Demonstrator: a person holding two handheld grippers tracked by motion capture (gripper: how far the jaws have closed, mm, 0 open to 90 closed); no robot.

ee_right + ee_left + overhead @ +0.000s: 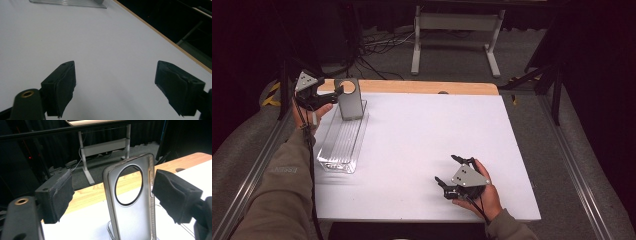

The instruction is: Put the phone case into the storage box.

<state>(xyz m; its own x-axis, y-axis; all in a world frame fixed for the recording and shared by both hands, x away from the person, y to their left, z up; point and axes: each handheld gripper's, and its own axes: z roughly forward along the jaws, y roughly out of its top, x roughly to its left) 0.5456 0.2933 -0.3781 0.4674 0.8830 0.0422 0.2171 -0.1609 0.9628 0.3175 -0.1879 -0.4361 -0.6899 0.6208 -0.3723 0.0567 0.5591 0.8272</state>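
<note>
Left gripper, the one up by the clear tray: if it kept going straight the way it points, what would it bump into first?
Most likely the phone case standing upright in the clear tray. It stands between the left gripper's open jaws, apparently untouched, though depth is hard to judge.

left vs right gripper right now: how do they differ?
Left gripper is raised at the table's far left corner, jaws either side of the phone case standing upright in the clear tray, one pad with a clear gap to it. Right gripper sits low near the front edge over the bare white table, nothing between its jaws. Both are open, neither holding anything.
</note>
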